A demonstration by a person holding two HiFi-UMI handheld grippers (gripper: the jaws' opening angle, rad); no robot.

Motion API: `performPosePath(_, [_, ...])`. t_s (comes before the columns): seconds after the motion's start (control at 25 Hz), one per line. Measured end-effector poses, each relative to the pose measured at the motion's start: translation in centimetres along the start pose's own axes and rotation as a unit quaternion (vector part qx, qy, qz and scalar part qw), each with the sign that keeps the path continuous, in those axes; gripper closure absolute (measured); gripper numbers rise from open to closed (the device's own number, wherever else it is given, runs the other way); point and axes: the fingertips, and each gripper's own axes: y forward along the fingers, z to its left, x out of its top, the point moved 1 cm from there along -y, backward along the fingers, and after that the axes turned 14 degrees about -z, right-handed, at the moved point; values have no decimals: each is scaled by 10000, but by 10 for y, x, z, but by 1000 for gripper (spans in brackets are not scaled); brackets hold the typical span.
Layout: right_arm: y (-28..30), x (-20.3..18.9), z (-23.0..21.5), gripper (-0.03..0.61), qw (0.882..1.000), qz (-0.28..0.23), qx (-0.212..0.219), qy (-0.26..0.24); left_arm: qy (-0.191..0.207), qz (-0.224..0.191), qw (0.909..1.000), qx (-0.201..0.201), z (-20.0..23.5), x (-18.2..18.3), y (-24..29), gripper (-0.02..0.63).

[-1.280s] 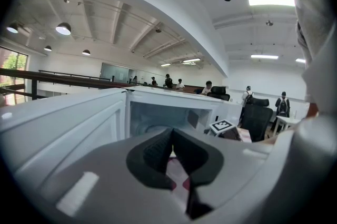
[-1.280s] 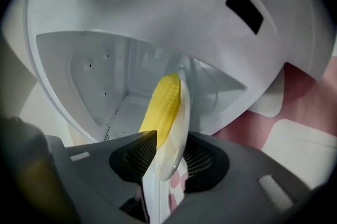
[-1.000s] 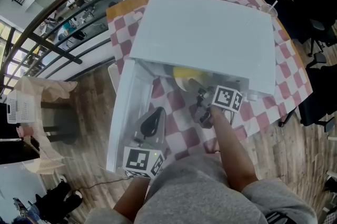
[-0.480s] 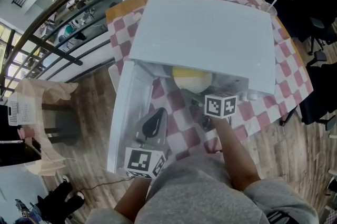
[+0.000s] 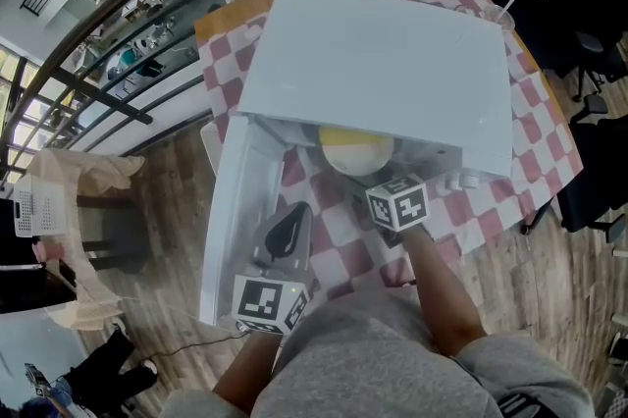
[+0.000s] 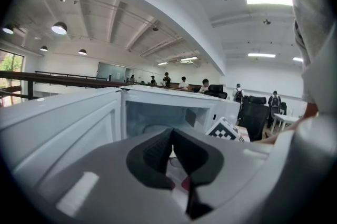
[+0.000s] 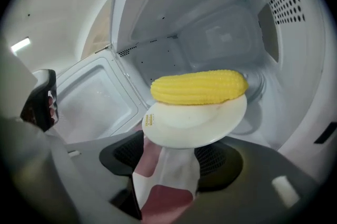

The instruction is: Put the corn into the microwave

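Corn (image 7: 199,87), bright yellow, lies on a white plate (image 7: 196,124) just ahead of right claw (image 7: 171,161); jaws wide, just narrowed slightly, gripping nothing.

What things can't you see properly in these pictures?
- Head view: the microwave's top hides most of the corn.
- Head view: its marker cube covers the right gripper's jaws.
- Right gripper view: the plate hides what it rests on.
- Left gripper view: the left gripper's own body hides the corn.
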Motion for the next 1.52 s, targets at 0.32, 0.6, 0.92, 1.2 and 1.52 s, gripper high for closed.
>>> performPosePath(0.32, [6,5,-13,400,9987,148,-473,151,-8,-8,10000,59,5,0,-2,603])
performPosePath(0.6, [18,14,-21,578,9950,539,-486,689,-84,2,9999,117,7,-2,-2,603])
performPosePath(0.92, [24,12,-4,578,9927,879,-137,819,-105,13,9998,144,9,-3,-2,603])
performPosePath(1.2, [10,16,-13,578,9959,633,-390,509,-128,7,9999,105,7,-4,0,603])
performPosePath(1.52, [-12,29,0,578,9992,321,-244,70,-70,-75,9999,-42,0,3,-7,603])
